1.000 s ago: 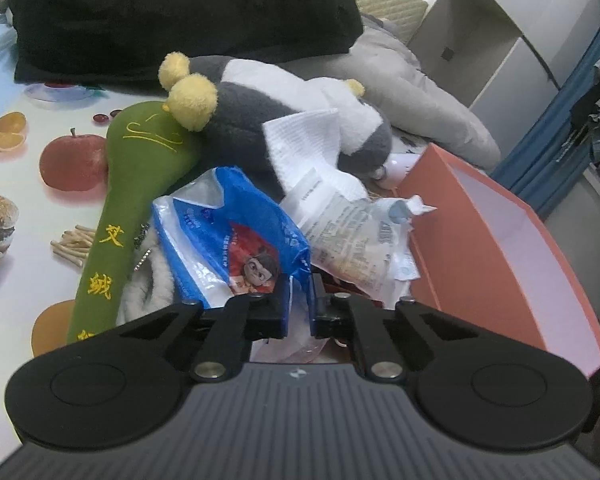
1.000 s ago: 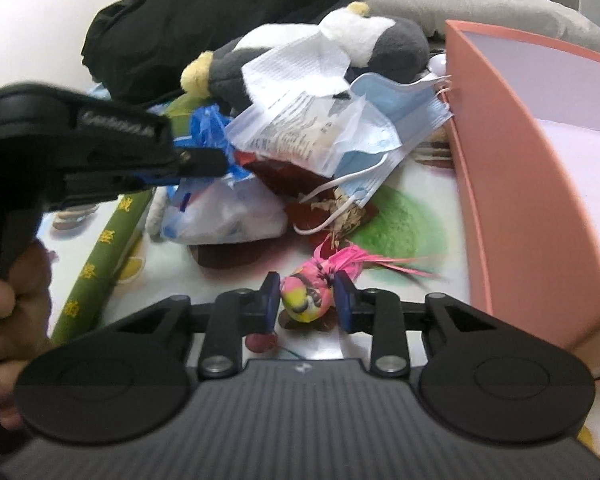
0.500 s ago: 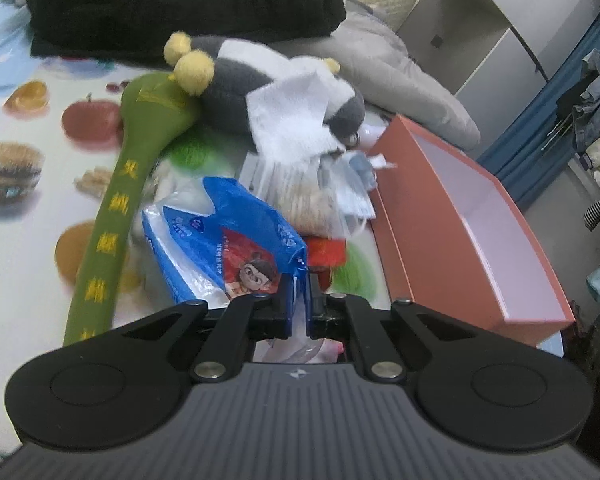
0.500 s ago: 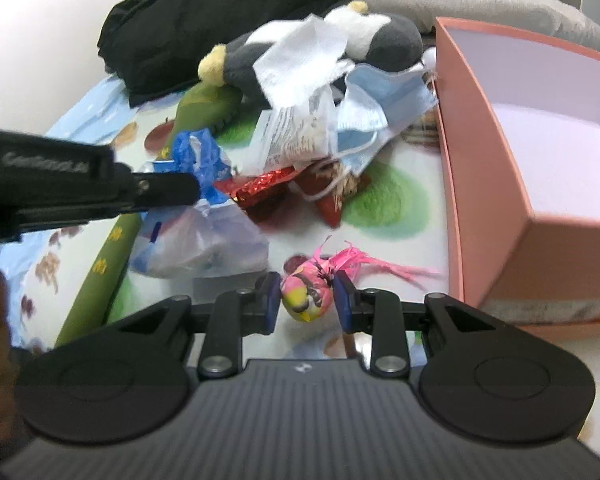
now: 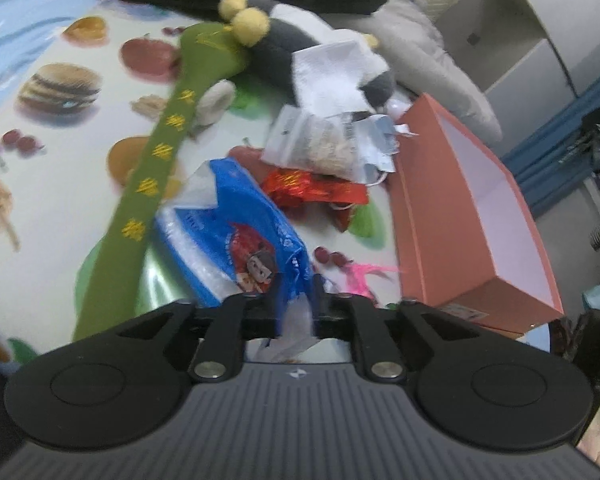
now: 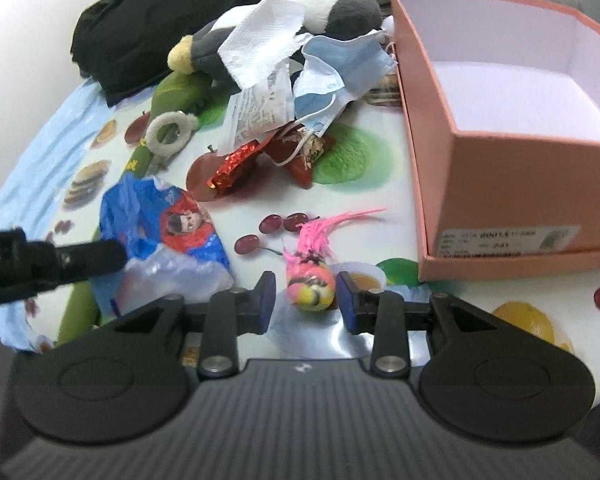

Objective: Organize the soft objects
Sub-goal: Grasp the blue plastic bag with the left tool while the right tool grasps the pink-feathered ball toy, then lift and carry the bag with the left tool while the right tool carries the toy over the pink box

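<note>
My left tongs (image 5: 296, 300) are opening around the crinkly blue-and-clear plastic bag with a cartoon face (image 5: 236, 240); its bunched corner lies between the pads, which a moment ago were pinched tight on it, and the bag has come away from the pile toward me, now sagging onto the fruit-printed bench (image 5: 60, 184). My right tongs (image 6: 306, 300) are opening too: the small pink-and-yellow feathered toy ball (image 6: 310, 284) sits between the blue pads with a gap showing on each side, where a second ago they squeezed it. Both things have been drawn clear of the clutter, so I judge them ready to be set down or re-gripped for the open salmon-pink cardboard box (image 6: 500, 152) just beside the ball to my right. Farther back, the long green embroidered cloth pad (image 5: 156, 168), red foil wrappers (image 6: 236, 164), pale blue face masks (image 6: 340, 68) and the grey-and-white plush toy (image 6: 340, 8) wait unsorted.
</note>
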A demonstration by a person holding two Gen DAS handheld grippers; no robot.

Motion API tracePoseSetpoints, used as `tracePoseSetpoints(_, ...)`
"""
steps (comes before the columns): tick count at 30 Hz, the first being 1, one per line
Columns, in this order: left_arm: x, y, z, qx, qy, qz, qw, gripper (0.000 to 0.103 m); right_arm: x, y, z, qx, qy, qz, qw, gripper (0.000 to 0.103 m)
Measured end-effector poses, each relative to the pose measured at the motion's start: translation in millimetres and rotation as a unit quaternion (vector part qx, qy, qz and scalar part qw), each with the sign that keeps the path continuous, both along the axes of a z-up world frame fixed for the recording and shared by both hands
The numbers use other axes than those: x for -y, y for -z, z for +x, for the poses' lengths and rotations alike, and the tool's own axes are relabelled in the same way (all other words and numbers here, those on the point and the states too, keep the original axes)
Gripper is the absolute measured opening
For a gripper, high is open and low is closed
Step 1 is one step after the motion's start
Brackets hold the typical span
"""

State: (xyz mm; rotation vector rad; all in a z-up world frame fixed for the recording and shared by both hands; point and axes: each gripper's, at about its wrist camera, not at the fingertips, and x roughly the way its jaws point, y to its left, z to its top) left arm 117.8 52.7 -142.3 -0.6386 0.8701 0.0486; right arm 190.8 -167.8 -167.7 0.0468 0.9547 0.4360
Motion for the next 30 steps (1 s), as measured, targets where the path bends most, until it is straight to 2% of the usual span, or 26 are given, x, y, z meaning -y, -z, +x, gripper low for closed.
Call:
tracePoseSetpoints(1,-2.1,-0.2,-1.9,-0.002,-0.005,-0.005,1.0000,0.035,1.0,-1.0,-0.4,-0.001,0.004,0.003,1.000,0.038)
tracePoseSetpoints(2,-4.8,-0.5,-4.2,-0.003,-0.012,-0.014,0.9998,0.047,1.5,-2.0,-0.8,-0.001,0.006,0.004,1.000,0.044)
tracePoseSetpoints(3,-6.1,-1.1,-6.3,-0.002,-0.017,-0.020,0.9996,0.051,1.6,-3.2,-1.7,0.002,0.008,0.004,1.000,0.054)
tracePoseSetpoints(5,-8.3,-3.5,-8.7,-0.001,-0.029,-0.030,0.9991,0.052,1.0,-5.4,-2.9,0.013,0.007,0.002,1.000,0.057)
tracePoseSetpoints(9,-4.6,-8.8,-7.3,0.003,-0.044,-0.023,0.9987,0.060,-5.9,-5.5,-3.4,0.038,-0.006,-0.016,0.999,0.057)
tracePoseSetpoints(15,4.8,-7.7,4.1,0.001,-0.070,-0.011,0.9975,0.064,-12.9,7.3,-2.0,0.035,-0.024,-0.031,0.999,0.053)
tracePoseSetpoints(22,18.9,-1.2,20.0,-0.018,-0.079,0.044,0.9957,0.064,-21.2,18.8,-2.0,0.038,-0.032,-0.036,0.998,0.051)
tracePoseSetpoints(27,23.1,9.3,30.7,-0.041,-0.068,0.085,0.9932,0.064,-24.8,24.3,1.2,0.038,-0.040,-0.048,0.997,0.038)
tracePoseSetpoints(30,25.1,15.3,35.8,-0.049,-0.056,0.095,0.9927,0.063,-20.5,24.3,2.3,0.039,-0.040,-0.047,0.997,0.033)
